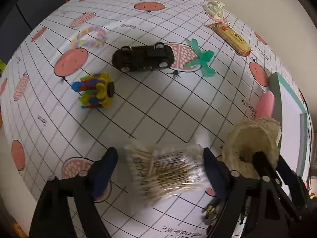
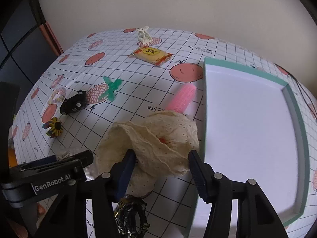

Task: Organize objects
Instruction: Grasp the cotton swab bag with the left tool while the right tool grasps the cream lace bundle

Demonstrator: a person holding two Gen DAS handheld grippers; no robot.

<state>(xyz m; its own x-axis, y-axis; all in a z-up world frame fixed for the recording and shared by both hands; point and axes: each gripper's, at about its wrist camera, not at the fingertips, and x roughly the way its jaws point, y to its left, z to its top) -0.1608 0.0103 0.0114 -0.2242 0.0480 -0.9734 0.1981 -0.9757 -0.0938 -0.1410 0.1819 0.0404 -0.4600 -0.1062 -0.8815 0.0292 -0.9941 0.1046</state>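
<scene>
Tablecloth (image 1: pixel 150 107) under both level grippers

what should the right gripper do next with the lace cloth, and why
Probably carry it right, over the tray rim, then release. The right gripper has its fingers around the cream lace cloth, and the white tray beside it looks empty.

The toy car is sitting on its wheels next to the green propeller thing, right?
Not quite. The left wrist view shows the black toy car flipped upside down, wheels and underside facing up. It does lie next to the green propeller toy.
</scene>
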